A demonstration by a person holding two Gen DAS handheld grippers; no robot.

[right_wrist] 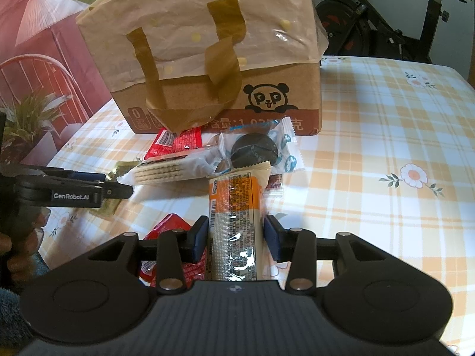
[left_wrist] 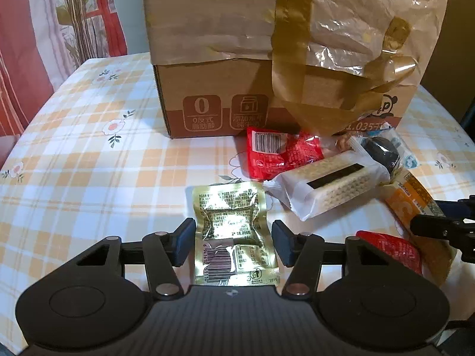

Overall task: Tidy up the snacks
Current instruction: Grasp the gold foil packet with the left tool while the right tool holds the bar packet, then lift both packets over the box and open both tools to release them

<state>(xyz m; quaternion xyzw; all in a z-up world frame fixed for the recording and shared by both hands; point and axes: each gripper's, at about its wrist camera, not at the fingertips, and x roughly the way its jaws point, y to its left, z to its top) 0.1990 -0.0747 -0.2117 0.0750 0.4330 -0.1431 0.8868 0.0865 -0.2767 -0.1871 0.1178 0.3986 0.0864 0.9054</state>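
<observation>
Fingers of the left gripper (left_wrist: pixel 232 243) stand partly apart on either side of a gold foil packet (left_wrist: pixel 234 234) that lies flat on the table; the left pad meets the packet's edge, while a thin gap shows at the right pad, so no firm grip can be told. The right gripper (right_wrist: pixel 234 238) is narrowed onto an orange and silver snack bar (right_wrist: pixel 236 222), both blue pads pressed against its sides, the bar running forward between them.

Ahead of both sits a cardboard box (left_wrist: pixel 213 101) printed with a panda face, with a crinkled paper bag (left_wrist: pixel 341 20) with flat brown handles pulled over its top. What lies inside cannot be seen.

Loose snacks crowd the table in front of the box: a red packet (left_wrist: pixel 282 154) with a barcode, a wafer in a white wrapper (left_wrist: pixel 329 187), a dark round biscuit in clear wrap (right_wrist: pixel 255 149), and a second red packet (right_wrist: pixel 169 228) beside and partly under the right gripper.

The table carries a checked orange and white cloth (left_wrist: pixel 89 163) with small flowers. Behind are a red patterned hanging (right_wrist: pixel 38 29), a leafy plant (right_wrist: pixel 26 121) and an exercise bike (right_wrist: pixel 386 20).
</observation>
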